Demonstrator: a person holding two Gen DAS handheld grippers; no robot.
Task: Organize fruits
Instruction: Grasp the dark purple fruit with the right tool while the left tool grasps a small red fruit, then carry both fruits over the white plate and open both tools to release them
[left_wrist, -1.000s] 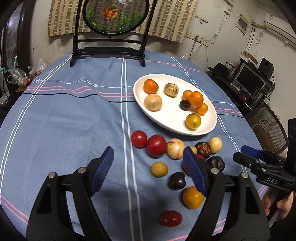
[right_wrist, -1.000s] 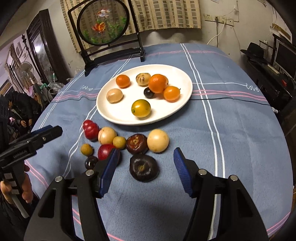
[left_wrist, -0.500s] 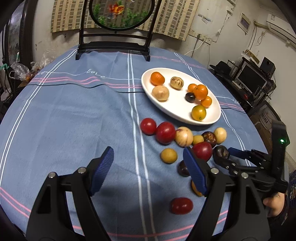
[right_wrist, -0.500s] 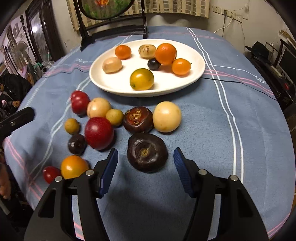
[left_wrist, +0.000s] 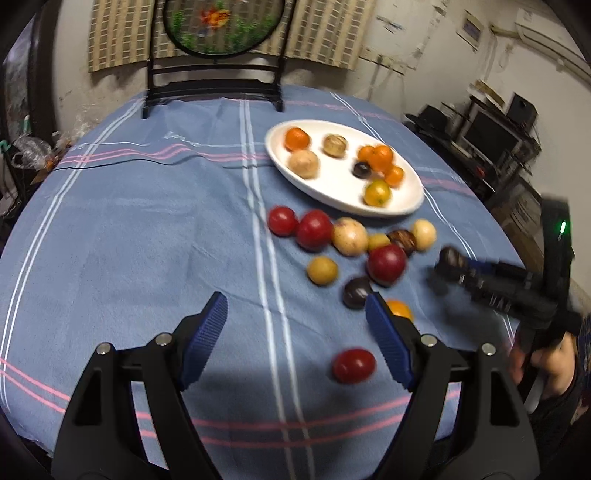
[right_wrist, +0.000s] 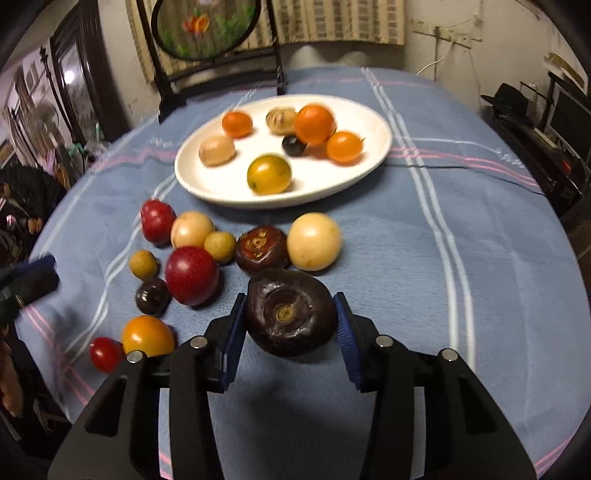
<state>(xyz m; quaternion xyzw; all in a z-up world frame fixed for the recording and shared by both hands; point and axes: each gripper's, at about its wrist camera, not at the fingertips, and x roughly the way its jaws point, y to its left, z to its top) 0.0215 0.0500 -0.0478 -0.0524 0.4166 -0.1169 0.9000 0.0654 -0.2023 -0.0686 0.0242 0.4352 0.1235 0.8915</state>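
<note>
- Fruits are the job, and the dark purple fruit (right_wrist: 291, 318) now sits between the blue pads (right_wrist: 232, 332) of the right gripper (right_wrist: 290, 325), low over the blue striped tablecloth (right_wrist: 424, 266).
- Half a second back those jaws stood wide on either side of it with gaps showing; they have just been closing and the pads now press its flanks, so the pick looks made.
- Just beyond lie the loose ones: a brown-red fruit (right_wrist: 262, 250) and a pale yellow fruit (right_wrist: 314, 241) touching it, a big red fruit (right_wrist: 191, 275) to the left.
- Further on, the white plate (right_wrist: 373, 155) already holds seven fruits; the carry there is probably next.
- Left gripper (left_wrist: 295, 332) hangs wide and empty above bare cloth, having drifted so a small red fruit (left_wrist: 354, 365) lies near its right finger.
</note>
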